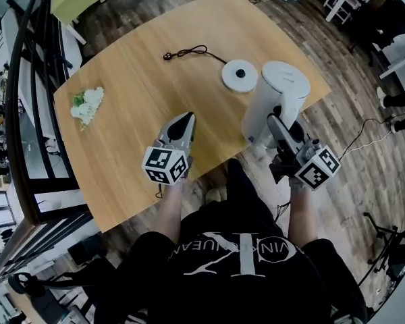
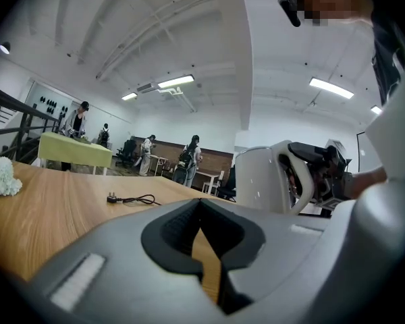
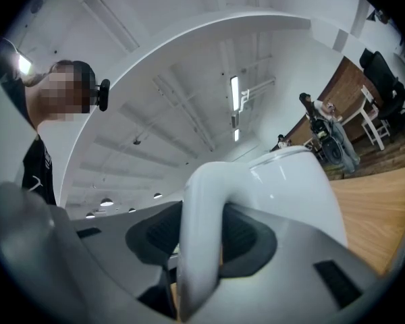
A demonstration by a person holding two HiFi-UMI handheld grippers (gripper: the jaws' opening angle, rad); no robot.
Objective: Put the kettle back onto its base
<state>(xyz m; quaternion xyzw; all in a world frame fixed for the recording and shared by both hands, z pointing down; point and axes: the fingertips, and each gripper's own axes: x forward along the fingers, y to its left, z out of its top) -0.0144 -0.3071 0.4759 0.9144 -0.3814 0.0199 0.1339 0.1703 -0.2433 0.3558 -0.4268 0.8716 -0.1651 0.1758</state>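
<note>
The white kettle (image 1: pixel 273 100) stands upright over the table's near right part, and my right gripper (image 1: pixel 275 125) is shut on its handle (image 3: pixel 199 228). In the right gripper view the handle fills the gap between the pads, with the kettle body (image 3: pixel 300 181) beyond. The round white base (image 1: pixel 239 75) lies on the table just behind and left of the kettle, its black cord (image 1: pixel 189 51) trailing left. My left gripper (image 1: pixel 186 118) hovers over the table left of the kettle, shut and holding nothing. The left gripper view shows the kettle (image 2: pixel 263 177) and the right gripper (image 2: pixel 317 171) to its right.
A bunch of white flowers (image 1: pixel 88 103) lies near the left edge of the wooden table (image 1: pixel 135 86). The plug and cord (image 2: pixel 131 199) lie mid-table. Chairs and people are in the room beyond, and a railing runs along the left.
</note>
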